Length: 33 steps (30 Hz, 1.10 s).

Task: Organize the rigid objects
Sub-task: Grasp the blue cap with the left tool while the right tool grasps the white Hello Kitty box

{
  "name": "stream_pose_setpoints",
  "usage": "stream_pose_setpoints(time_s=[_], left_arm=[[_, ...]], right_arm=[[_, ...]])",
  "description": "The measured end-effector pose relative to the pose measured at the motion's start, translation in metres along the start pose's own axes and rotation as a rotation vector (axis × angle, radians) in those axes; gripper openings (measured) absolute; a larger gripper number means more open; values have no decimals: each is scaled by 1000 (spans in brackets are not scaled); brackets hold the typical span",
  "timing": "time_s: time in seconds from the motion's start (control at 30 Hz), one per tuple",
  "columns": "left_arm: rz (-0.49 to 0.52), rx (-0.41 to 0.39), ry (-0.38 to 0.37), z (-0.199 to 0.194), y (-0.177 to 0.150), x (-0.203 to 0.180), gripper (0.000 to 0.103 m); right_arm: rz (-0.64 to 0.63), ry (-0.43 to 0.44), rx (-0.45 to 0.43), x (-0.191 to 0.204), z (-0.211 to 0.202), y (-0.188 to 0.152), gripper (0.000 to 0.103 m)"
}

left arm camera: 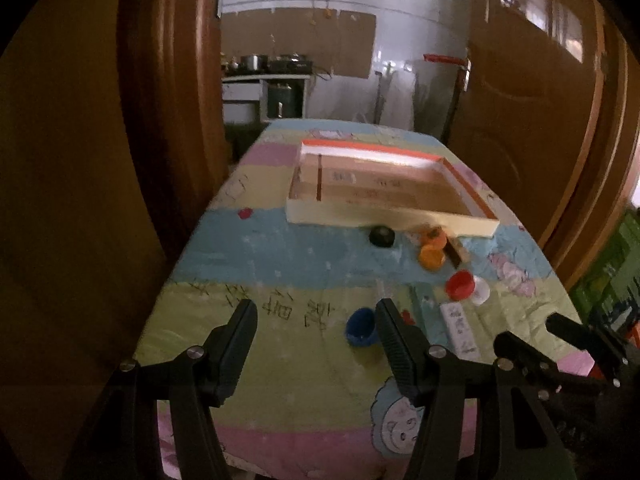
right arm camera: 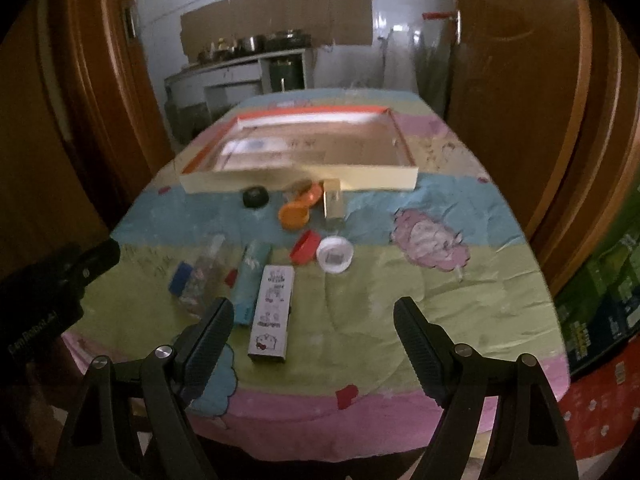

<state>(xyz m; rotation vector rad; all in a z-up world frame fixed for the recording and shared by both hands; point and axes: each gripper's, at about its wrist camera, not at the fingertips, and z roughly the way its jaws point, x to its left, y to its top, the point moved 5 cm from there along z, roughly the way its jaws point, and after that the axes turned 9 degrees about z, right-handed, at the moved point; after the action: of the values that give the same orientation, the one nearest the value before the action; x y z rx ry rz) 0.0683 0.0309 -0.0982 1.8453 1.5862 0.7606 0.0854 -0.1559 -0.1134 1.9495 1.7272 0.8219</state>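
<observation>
A shallow cardboard box point(left arm camera: 394, 222) point(right arm camera: 300, 182) with orange rims sits at the table's far side. In front of it lie a black cap point(left arm camera: 381, 236) point(right arm camera: 255, 197), orange caps point(left arm camera: 432, 256) point(right arm camera: 295, 216), a small tan box point(right arm camera: 333, 202), a red cap point(left arm camera: 459, 284) point(right arm camera: 306, 246), a white cap point(left arm camera: 480, 292) point(right arm camera: 335, 255), a blue cap point(left arm camera: 361, 327) point(right arm camera: 180, 278), a clear bottle point(right arm camera: 202, 280), a teal box point(right arm camera: 250, 280) and a white printed box point(left arm camera: 460, 330) point(right arm camera: 273, 312). My left gripper point(left arm camera: 316, 320) is open above the near table. My right gripper point(right arm camera: 314, 316) is open and empty.
The table wears a pastel striped cartoon cloth point(left arm camera: 280, 264) point(right arm camera: 400, 300). Wooden door panels point(left arm camera: 532, 80) stand on both sides, with a kitchen counter point(left arm camera: 264, 76) beyond. Green and red cartons point(right arm camera: 600, 320) stand to the right of the table.
</observation>
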Motion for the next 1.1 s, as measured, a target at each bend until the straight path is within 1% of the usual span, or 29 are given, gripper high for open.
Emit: stream_pose_setpoints(time_s=[0.07,0.17,0.3,0.4,0.5,0.7,0.77,0.87,1.0,1.1], left_arm=[[5,13,-10,7,-5,0,62],[20,34,-50,18,-13,-5,62],[66,58,-92,29,-23,-18,62],[74,72,-89,36,-26,-20,61],[68,87,-84,45,-25,-15,58],[57,104,-114,61,-25,-8,54],[70,93,-112,64,-22,-9,52],[92,97,-136,70,-18,-14,51],[95,98,-163,77,-10,-17,50],[98,100,-177,84,-5,-17,48]], right_arm=[[-3,0,19,0,10,-3,83],[-11,-2,51,1,23,-8,83],[-22,2,81,4,36,-14,83],[-29,5,99,5,43,-17,83],[-34,5,114,6,48,-19,83],[-52,-6,106,7,52,-20,83],[-63,-12,99,8,52,-21,83],[-81,-17,91,9,53,-21,83],[-109,-17,74,13,54,-20,76],[-121,-6,62,15,55,-19,65]])
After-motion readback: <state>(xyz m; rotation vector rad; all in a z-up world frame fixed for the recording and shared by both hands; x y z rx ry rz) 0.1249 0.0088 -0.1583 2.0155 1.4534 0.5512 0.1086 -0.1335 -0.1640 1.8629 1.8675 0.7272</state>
